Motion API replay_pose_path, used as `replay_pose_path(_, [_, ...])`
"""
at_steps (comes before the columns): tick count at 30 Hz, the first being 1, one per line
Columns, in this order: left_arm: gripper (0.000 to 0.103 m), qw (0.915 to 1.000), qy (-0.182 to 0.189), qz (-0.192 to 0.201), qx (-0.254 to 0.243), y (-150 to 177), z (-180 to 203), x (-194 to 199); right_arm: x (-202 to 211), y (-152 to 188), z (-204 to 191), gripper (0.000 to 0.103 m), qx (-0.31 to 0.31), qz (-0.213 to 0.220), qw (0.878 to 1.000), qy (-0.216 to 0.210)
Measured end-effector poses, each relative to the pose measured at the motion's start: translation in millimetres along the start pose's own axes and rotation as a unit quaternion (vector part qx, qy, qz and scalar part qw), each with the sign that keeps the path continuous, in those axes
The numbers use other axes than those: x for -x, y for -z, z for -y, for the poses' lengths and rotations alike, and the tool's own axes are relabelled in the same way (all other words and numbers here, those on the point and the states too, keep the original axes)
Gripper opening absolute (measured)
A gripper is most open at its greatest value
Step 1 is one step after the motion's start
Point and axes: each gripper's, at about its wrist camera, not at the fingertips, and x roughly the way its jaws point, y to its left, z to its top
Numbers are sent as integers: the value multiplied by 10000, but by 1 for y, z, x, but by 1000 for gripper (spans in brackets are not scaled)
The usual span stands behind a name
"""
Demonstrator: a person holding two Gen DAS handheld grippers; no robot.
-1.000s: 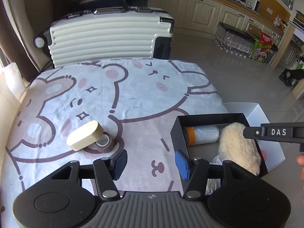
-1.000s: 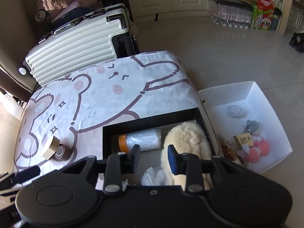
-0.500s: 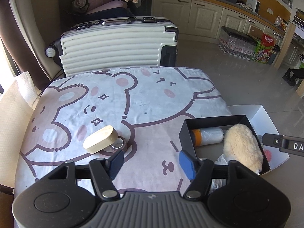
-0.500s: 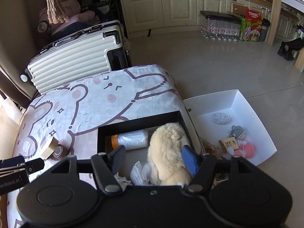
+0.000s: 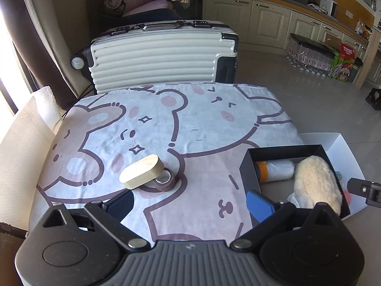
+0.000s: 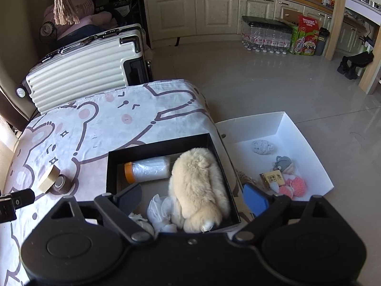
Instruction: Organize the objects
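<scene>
A black box [image 6: 157,146] sits at the right edge of the bear-print table [image 5: 181,119]. It holds a cream fluffy toy [image 6: 197,181], a plastic-wrapped roll with an orange end [image 6: 147,170] and white crumpled material [image 6: 162,211]. The box also shows in the left wrist view [image 5: 247,174]. A wooden oval case [image 5: 141,171] and a brown tape roll [image 5: 164,182] lie left of centre on the table. My left gripper [image 5: 189,205] is open and empty, above the table's near side. My right gripper [image 6: 190,197] is open and empty above the box.
A white tray [image 6: 297,138] with several small items lies on the floor right of the table. A white suitcase [image 5: 162,54] stands behind the table. Kitchen cabinets [image 6: 214,9] and bottle packs [image 6: 266,35] line the far wall. A cream cushion [image 5: 21,147] lies at the left.
Both grippers have risen and pulled back from the table and opened wider. The fluffy toy stays in the black box.
</scene>
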Motion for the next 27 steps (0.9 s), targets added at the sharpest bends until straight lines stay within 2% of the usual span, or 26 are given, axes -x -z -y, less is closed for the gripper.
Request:
replay_pose_path(5, [103, 10000, -18, 23, -41, 0, 1, -1, 0, 3, -4, 103, 201, 85, 9997, 118])
replay_pose_path(9, [103, 10000, -22, 15, -92, 1, 2, -2, -3, 6, -7, 103, 415, 128, 9989, 192])
replay_pose_path(27, [103, 9999, -1, 1, -148, 2, 4, -7, -3, 6, -5, 103, 412, 129, 9989, 167])
